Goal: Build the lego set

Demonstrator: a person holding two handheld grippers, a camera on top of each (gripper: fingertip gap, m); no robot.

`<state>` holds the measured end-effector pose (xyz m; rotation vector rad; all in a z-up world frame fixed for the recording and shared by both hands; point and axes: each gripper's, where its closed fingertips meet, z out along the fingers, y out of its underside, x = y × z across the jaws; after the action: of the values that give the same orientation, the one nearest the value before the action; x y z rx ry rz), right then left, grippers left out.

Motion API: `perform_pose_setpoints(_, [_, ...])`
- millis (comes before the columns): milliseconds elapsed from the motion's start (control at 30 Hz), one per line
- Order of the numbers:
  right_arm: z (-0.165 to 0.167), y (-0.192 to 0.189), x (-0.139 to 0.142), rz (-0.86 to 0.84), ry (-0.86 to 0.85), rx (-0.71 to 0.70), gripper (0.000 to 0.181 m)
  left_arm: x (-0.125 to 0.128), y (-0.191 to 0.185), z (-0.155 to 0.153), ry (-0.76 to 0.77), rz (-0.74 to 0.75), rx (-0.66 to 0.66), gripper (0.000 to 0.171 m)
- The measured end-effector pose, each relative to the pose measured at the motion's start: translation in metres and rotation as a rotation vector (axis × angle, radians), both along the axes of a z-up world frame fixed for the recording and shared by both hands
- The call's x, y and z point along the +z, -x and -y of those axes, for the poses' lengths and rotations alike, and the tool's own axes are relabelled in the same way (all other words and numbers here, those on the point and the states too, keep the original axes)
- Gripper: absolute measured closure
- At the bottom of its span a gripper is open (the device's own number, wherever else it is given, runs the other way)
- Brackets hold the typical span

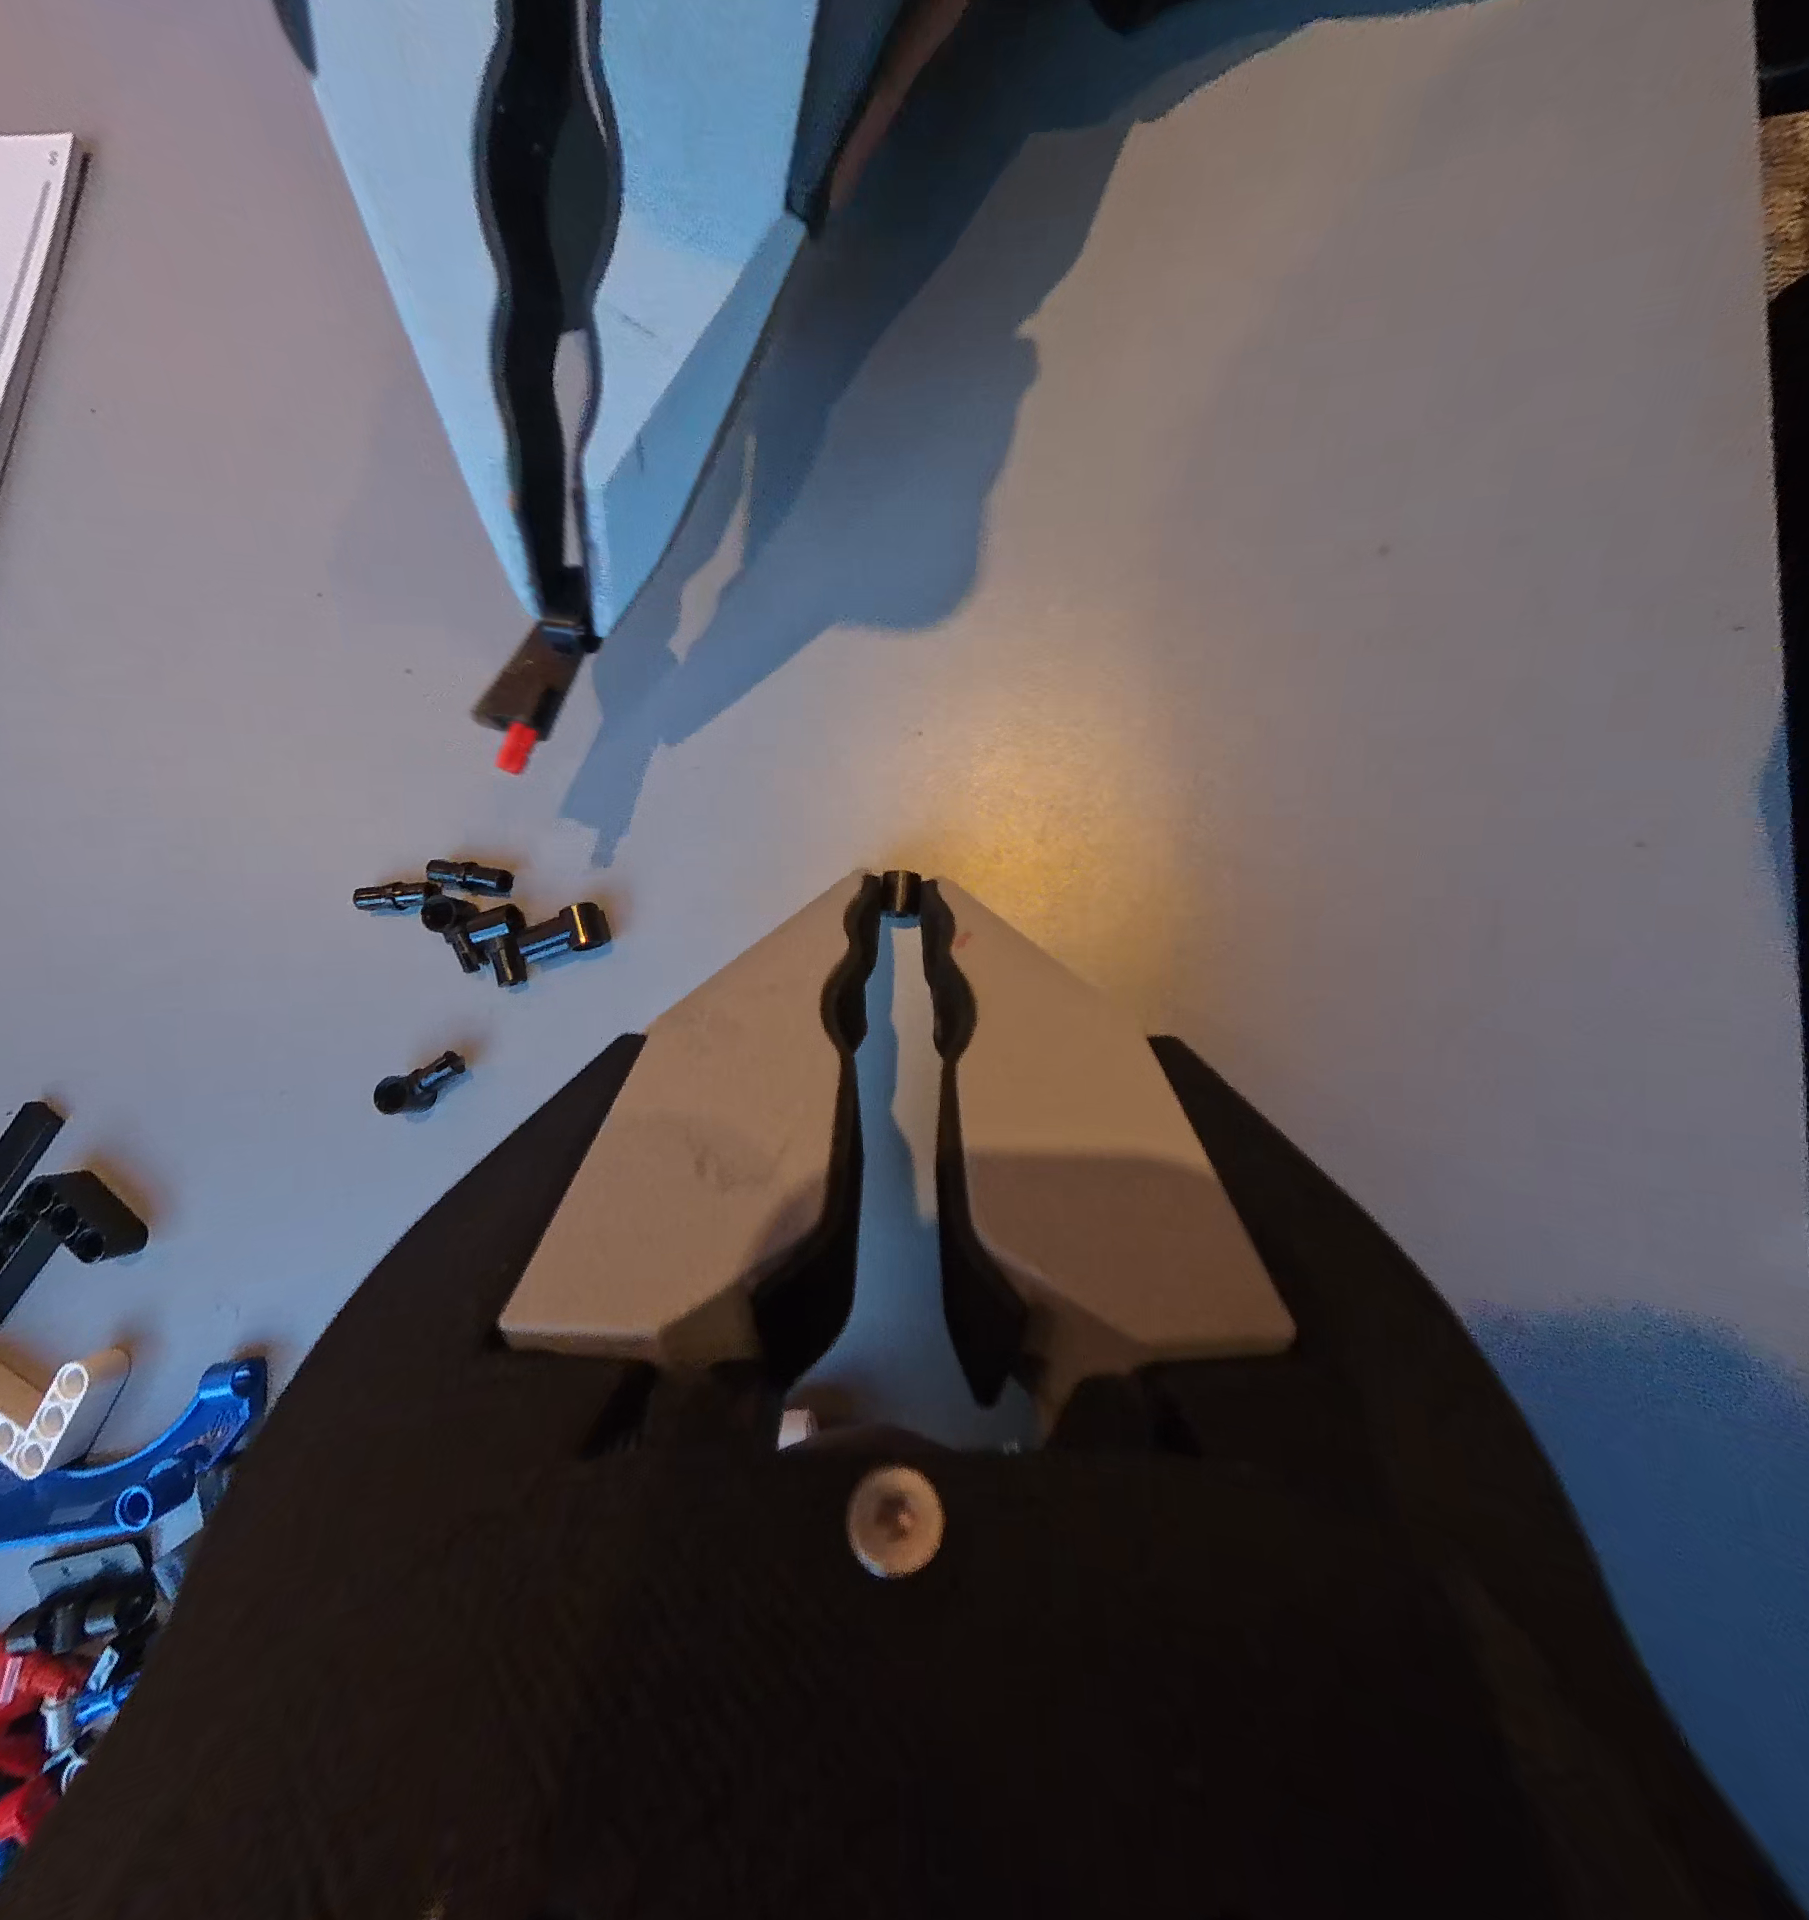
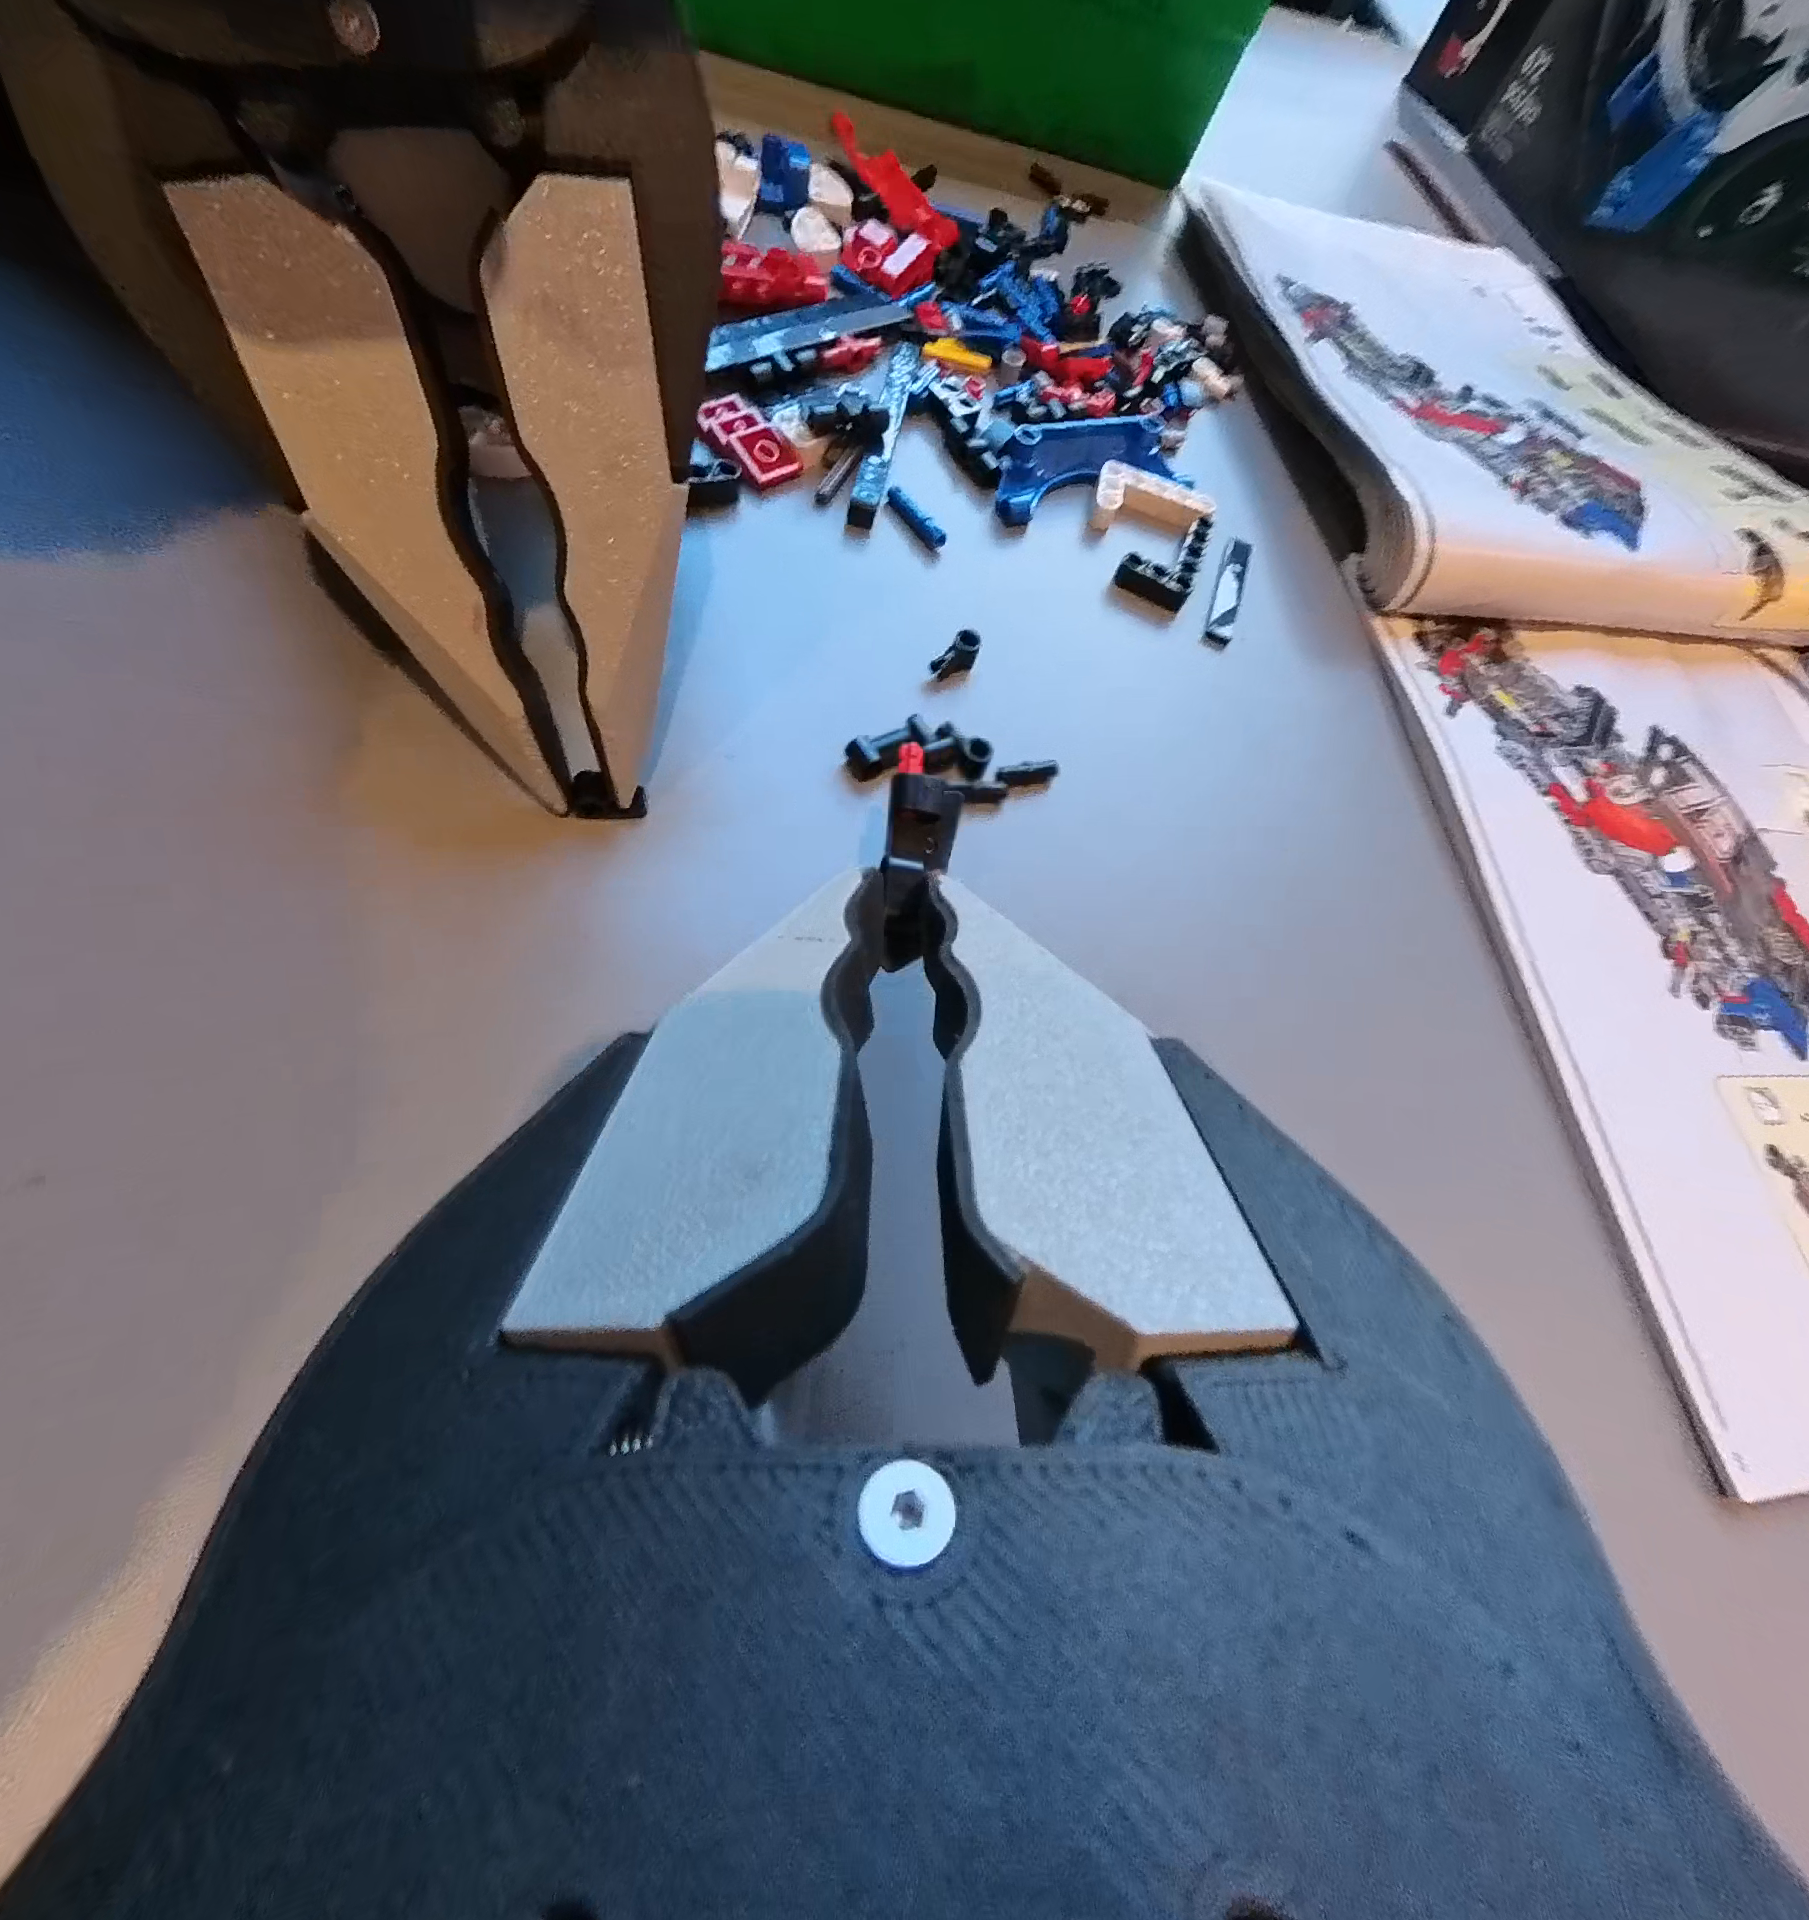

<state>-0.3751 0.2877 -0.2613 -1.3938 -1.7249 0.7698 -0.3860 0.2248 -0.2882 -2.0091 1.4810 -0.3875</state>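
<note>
My left gripper [image 1: 902, 891] is shut on a small black pin [image 1: 902, 896] at its tips, just above the grey table. It also shows in the right wrist view [image 2: 601, 802], tips down near the table. My right gripper [image 2: 905, 883] is shut on a black connector piece with a red peg [image 2: 919, 816] sticking out of its far end. The right gripper shows in the left wrist view [image 1: 565, 623] with that same piece [image 1: 526, 701]. A cluster of loose black pins [image 1: 484, 920] lies between the two grippers and also shows in the right wrist view [image 2: 941, 764].
A pile of blue, red, black and white lego parts [image 2: 941, 322] lies at the far side. An open instruction booklet [image 2: 1565, 790] lies on the right, with a set box [image 2: 1658, 135] behind it. A green bin [image 2: 983, 73] stands at the back. A black L-beam [image 1: 58, 1226] lies left. Across from one pair of fingers to the other is roughly 7 cm.
</note>
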Motion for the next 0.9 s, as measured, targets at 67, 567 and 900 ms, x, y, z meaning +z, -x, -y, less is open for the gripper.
perform_pose_setpoints(67, [0.005, -0.004, -0.005, 0.041, 0.036, 0.006, 0.179, 0.000, 0.000, 0.001, 0.008, 0.005, -0.003, 0.165])
perform_pose_setpoints(567, [0.057, -0.017, -0.019, 0.146, 0.107, 0.072, 0.178, 0.007, 0.003, 0.003, 0.069, 0.057, -0.012, 0.159])
perform_pose_setpoints(900, [0.062, -0.013, -0.024, 0.177, 0.096, 0.101, 0.178, 0.000, 0.001, 0.002, 0.052, 0.023, -0.018, 0.167])
